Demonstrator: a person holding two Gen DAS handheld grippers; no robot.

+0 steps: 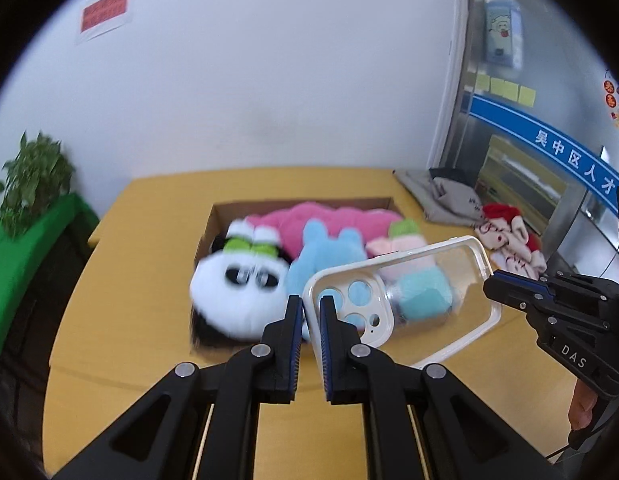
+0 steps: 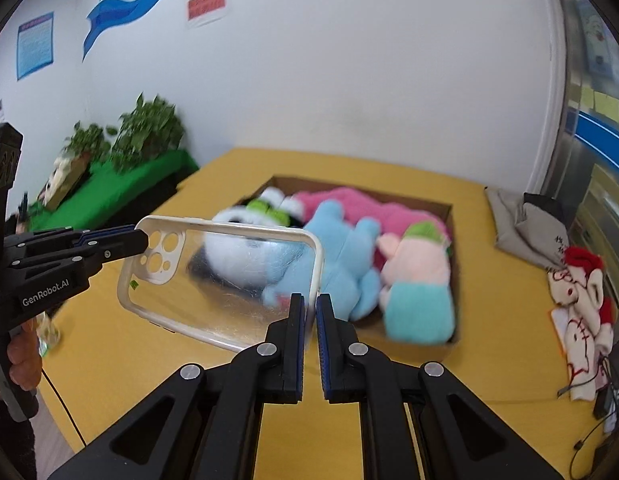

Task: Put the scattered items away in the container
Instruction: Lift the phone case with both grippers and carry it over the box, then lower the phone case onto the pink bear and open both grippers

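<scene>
A clear phone case (image 1: 405,300) with a white rim hangs in the air between the two grippers, above the near edge of the box (image 1: 301,204). The left gripper (image 1: 308,312) pinches the case's camera-hole end, its fingers drawn narrow on the rim. The right gripper (image 2: 311,312) clamps the opposite end, fingers likewise close together on the rim.

Behind and below the case, the cardboard box sits on the yellow table (image 1: 121,320) and is packed with plush toys: a panda (image 1: 237,280) at the near left, a blue toy (image 1: 325,252) in the middle, a pink and teal toy (image 2: 417,280) at the right, and a pink plush (image 1: 321,216) along the back. The panda is blurred, and the case hides part of the blue and teal toys.

Farther right on the table lie a red and white cloth (image 2: 581,300) and a grey bag (image 1: 441,196), outside the box.
</scene>
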